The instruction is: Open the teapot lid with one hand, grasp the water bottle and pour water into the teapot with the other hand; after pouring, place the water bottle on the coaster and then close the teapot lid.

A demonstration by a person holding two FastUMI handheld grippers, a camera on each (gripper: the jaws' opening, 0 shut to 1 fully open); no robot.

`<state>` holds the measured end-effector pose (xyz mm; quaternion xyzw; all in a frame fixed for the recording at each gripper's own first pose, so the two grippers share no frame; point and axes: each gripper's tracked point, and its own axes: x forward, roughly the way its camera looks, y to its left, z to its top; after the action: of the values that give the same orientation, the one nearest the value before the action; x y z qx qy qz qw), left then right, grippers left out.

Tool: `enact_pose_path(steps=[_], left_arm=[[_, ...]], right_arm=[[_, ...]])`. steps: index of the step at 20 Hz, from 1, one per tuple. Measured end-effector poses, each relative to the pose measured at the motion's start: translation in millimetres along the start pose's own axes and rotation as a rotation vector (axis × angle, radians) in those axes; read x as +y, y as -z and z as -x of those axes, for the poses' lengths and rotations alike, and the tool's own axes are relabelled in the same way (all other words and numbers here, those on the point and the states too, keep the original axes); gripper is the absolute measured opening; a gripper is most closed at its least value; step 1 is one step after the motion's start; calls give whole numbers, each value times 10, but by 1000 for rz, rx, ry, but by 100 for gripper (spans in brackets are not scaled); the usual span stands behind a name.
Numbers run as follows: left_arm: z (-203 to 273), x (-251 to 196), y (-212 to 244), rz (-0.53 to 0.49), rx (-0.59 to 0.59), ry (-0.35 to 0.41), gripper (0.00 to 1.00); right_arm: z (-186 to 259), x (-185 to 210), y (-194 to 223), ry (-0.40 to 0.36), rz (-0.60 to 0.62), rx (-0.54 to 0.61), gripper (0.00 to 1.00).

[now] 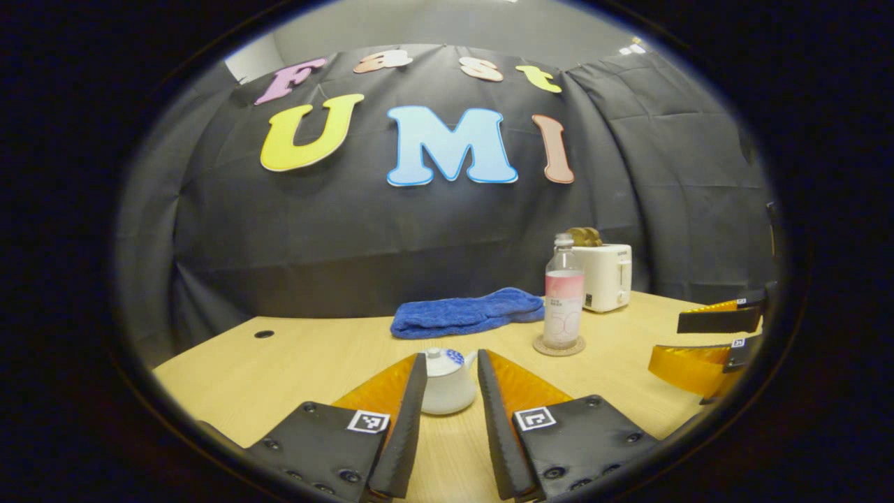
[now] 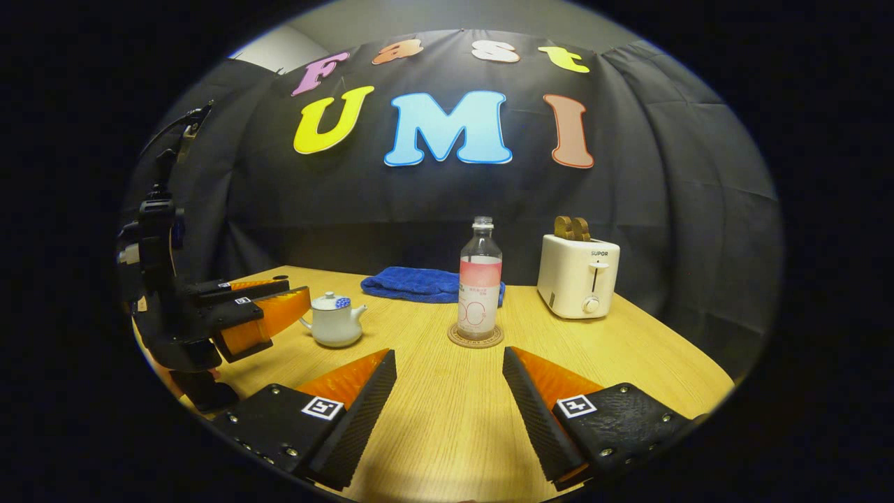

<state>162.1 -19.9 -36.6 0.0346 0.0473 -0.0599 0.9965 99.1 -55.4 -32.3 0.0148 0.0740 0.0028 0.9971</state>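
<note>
Landmark: teapot (image 1: 447, 383), lid on, standing on the table (image 1: 293, 370).

My left gripper (image 1: 451, 374) has its fingers apart, one on each side of the teapot and not touching it, lined up, I judge, for the lid.

My right gripper (image 2: 449, 370) is likewise spread and holds nothing. It faces the water bottle (image 2: 479, 279), which stands upright on the coaster (image 2: 475, 336) right of the teapot and well apart.

Blue towel (image 1: 466, 312) lies behind the teapot. Toaster (image 2: 578, 276) is beyond the bottle.

Nothing blocks either approach.

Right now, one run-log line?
left tongs: open, flanking teapot | right tongs: open, facing water bottle | bottle on coaster | lid on
</note>
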Motion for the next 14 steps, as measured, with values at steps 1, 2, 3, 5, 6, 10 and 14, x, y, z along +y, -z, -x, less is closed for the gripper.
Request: enact_pose_path(steps=[1,2,3,5,6,10,14], left_arm=[[76,-19,-10,1,-1,0,55],[154,-55,-14,4,-5,3,51],[233,-86,-33,7,-10,5,57],[358,-149,-46,14,-14,14,63],[422,-168,-52,18,-18,15,65],[662,-244,-94,38,-37,18,72],[867,-277,-82,44,-48,16,80]], right_arm=[[73,-2,-23,-3,-3,-4,95],[156,-5,-51,-4,-8,-10,95],[239,-9,-94,-5,-13,-21,95],[379,-29,-150,2,-13,-39,95],[443,-54,-159,11,-8,-41,95],[637,-77,-153,22,21,-39,95],[772,-31,-149,15,25,-49,95]])
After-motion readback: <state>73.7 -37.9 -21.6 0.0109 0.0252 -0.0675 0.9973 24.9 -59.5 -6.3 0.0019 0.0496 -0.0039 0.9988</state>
